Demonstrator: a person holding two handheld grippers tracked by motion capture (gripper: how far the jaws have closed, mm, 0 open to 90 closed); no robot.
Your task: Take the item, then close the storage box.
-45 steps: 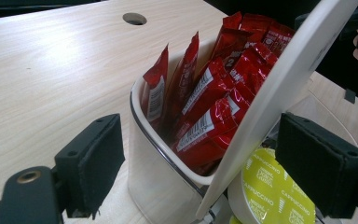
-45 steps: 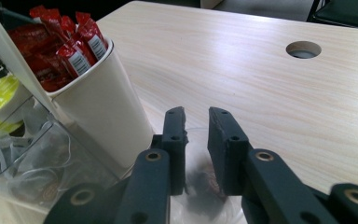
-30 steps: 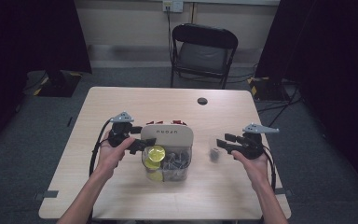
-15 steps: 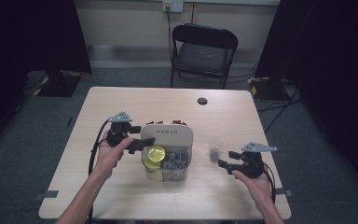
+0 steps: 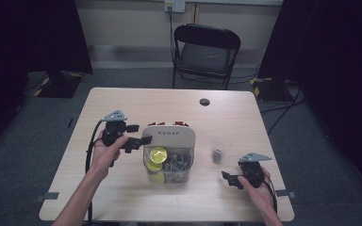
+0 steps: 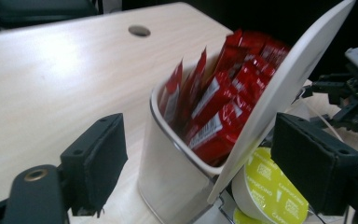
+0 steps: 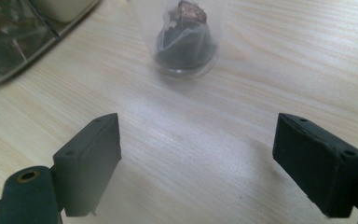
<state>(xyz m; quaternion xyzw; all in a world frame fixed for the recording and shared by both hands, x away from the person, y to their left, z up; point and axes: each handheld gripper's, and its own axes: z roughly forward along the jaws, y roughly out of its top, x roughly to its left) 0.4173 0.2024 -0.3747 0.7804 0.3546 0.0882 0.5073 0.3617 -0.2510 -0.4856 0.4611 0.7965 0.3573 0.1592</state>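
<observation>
The left gripper (image 5: 133, 140) stands wide open at the clear organiser (image 5: 167, 157), one jaw either side of its tilted white lid (image 6: 279, 93), gripping nothing. The right gripper (image 7: 209, 163), equally spread and empty, faces a clear cup (image 7: 182, 35) holding dark capsules. My guess: close gently on the lid's edge and swing it slowly. Yellow pods (image 6: 272, 191) read "CAPPUCCINO"; the red sachets' (image 6: 216, 102) print is unreadable.

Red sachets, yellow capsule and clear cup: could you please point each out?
Red sachets (image 6: 216, 95), left gripper view, middle of bundle.
Yellow capsule (image 6: 270, 189), left gripper view, foil lid.
Clear plastic cup (image 7: 184, 39), right gripper view, lower wall.
</observation>
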